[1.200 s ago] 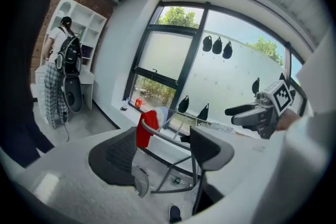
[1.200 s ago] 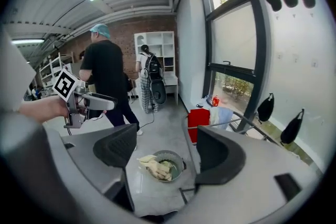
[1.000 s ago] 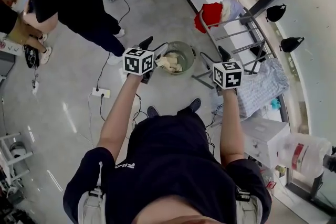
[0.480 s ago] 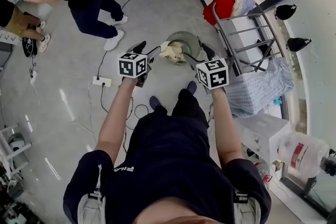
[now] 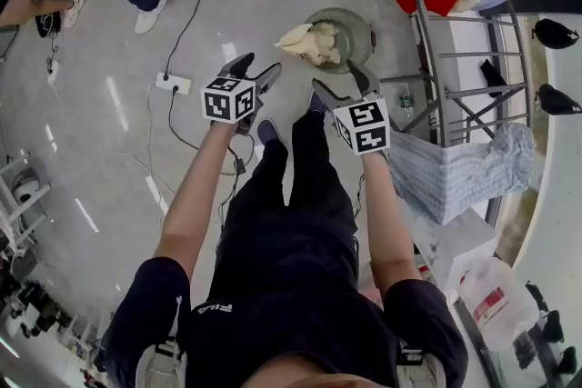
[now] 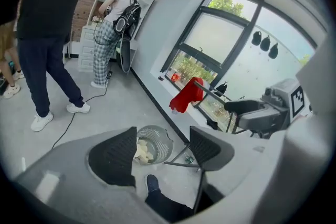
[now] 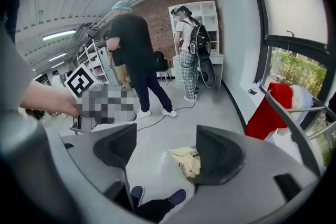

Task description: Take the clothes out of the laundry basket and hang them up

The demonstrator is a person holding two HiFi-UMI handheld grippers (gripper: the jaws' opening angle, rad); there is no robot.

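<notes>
Shiny grey floor (image 5: 100, 41) all round me. On the far side stands the round grey perforated plastic laundry basket (image 5: 362, 23), just left of the grey metal tube drying rack (image 5: 424, 32). A white power strip (image 5: 171, 84) lies off to the left, well apart from the basket. My dark blue shoe (image 5: 266, 132) is planted nearer.

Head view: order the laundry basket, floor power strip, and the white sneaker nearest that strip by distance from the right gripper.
1. Laundry basket, just ahead of the right gripper.
2. Power strip, floor, far left.
3. White sneaker, beyond the strip, upper left.
</notes>
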